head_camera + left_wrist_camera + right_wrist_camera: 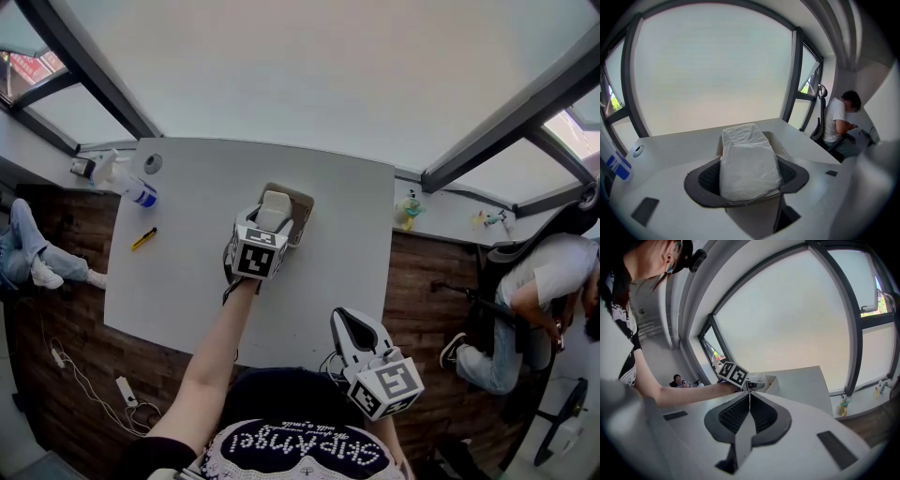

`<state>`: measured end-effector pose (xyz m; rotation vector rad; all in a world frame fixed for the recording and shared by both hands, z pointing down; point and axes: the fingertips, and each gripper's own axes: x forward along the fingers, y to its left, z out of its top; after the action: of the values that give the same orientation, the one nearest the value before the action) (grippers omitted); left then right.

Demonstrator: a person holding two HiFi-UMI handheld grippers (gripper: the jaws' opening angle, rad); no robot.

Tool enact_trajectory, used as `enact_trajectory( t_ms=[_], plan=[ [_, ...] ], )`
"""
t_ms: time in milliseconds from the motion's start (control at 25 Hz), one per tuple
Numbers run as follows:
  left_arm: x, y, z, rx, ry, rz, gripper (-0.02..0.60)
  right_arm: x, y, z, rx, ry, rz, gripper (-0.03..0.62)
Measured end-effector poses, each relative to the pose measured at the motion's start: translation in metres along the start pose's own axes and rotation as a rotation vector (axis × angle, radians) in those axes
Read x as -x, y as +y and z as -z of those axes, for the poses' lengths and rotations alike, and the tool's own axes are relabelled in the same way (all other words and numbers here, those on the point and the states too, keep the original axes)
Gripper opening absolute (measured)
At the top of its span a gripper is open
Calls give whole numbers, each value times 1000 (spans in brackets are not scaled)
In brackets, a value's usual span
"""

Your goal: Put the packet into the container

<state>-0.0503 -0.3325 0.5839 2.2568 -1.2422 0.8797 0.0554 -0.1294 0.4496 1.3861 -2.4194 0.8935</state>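
White plastic fills the left gripper view: the packet (747,164) sits pinched between the two dark pads of the left gripper (748,182), its jaws parted only by the packet's width. Its far end reaches over the open top of the tan container (782,148); whether it touches the inside cannot be told. Only the head view gives the layout. The container stands on the white table (187,281) near the far edge, and a spray bottle (127,184) and a yellow pen (143,239) lie toward the far left corner, well apart from it. The right gripper (352,330) hangs off the near edge, close to the person's body. Its own view settles what the head view leaves unclear: the jaws are pressed together with nothing between them, and they point across the table toward the other gripper's marker cube.
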Motion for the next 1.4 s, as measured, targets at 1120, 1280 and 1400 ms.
enact_trajectory(
  t_ms=[1120,1280,1400],
  plan=[
    [20,9,-21,42,-112,-19,292,0,4,-1,17,1,-15,15],
    [29,13,-27,49,-143,-31,292,0,7,-1,24,-3,-18,15],
    [42,16,-37,45,-194,-52,291,1,7,-2,30,-9,-16,15]
  ],
)
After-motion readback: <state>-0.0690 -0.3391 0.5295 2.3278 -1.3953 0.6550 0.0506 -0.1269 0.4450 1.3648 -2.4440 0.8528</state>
